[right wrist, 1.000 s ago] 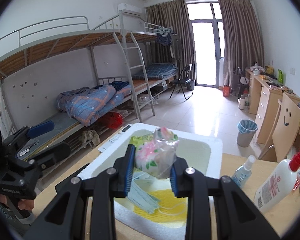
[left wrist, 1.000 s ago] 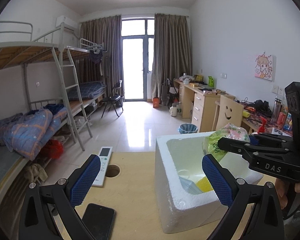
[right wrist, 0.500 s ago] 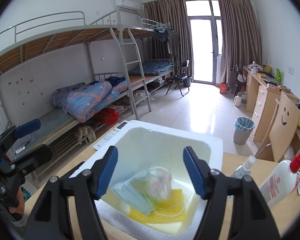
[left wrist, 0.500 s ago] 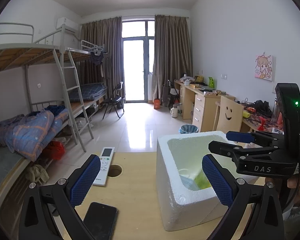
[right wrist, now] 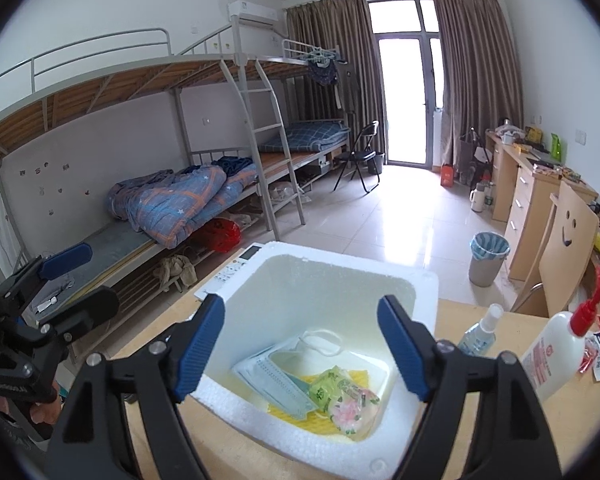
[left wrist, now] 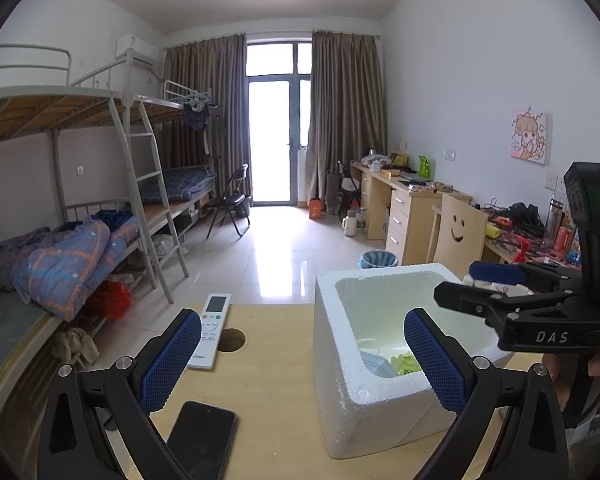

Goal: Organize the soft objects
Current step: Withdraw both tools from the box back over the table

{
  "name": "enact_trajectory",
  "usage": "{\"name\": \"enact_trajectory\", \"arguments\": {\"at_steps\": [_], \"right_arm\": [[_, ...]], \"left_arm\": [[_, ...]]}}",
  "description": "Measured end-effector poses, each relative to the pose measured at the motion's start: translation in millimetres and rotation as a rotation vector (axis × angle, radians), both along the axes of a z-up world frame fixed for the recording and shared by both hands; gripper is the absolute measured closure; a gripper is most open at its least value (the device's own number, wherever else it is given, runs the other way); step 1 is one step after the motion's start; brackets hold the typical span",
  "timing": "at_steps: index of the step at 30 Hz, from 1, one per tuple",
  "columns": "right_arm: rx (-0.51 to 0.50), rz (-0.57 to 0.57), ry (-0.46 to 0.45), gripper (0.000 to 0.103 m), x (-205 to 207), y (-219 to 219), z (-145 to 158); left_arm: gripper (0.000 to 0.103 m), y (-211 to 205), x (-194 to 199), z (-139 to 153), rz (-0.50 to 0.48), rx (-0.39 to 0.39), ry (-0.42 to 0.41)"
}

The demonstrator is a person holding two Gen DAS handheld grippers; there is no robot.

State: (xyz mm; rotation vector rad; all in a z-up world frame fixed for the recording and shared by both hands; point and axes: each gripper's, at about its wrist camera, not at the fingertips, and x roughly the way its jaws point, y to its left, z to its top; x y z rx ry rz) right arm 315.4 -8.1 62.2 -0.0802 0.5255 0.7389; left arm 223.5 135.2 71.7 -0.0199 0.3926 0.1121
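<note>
The right hand-held gripper (right wrist: 302,344) hangs over the white foam box (right wrist: 426,280), its blue-padded fingers spread wide and holding nothing. The right wrist view looks straight down into the box and shows its contents: a clear packet with a pink floral print (right wrist: 352,404) lies on the box floor towards the near right corner, touching a green printed packet (right wrist: 326,386) just beside it. Pale blue face masks (right wrist: 272,376) are stacked along the left of the box floor, one white ear loop curled behind them, and all of these rest on a yellow cloth (right wrist: 296,414).

The left wrist view sees the same foam box (left wrist: 340,364) from the side, so only a corner of the masks and a patch of green show past its near wall. The left hand-held gripper (left wrist: 302,364) is also spread wide and empty, held above the wooden bench (left wrist: 276,384) to the left of the box. This view alone shows a dark smartphone (left wrist: 202,438) lying flat near the bench's front edge, a round cable hole (left wrist: 231,340) in the bench top, and a white remote control (left wrist: 213,330) at the far edge beside the hole.

Only the right wrist view shows the bench's right side, where a small clear spray bottle (right wrist: 478,332) and a white pump bottle with a red top (right wrist: 556,354) stand to the right of the box.
</note>
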Motion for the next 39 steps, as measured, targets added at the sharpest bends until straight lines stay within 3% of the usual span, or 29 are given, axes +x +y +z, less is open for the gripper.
{"name": "enact_trajectory", "arguments": {"at_steps": [6,27,39], "right_arm": [[0.033,0.004,-0.004,0.0,-10.7,-8.9,9.2],[0.048,0.012,-0.118,0.0,-87.3,-35.0,32.3],[0.082,0.004,-0.159,0.0,-121.5,-55.3,28.2]], "left_arm": [[0.001,-1.4,-7.0,3.7,-0.003,0.002,-0.009],[0.001,-26.8,-74.1,27.9,-0.002,0.011,-0.076],[0.001,-45.8,-108.7,34.2,-0.024,0.026,-0.103]]}}
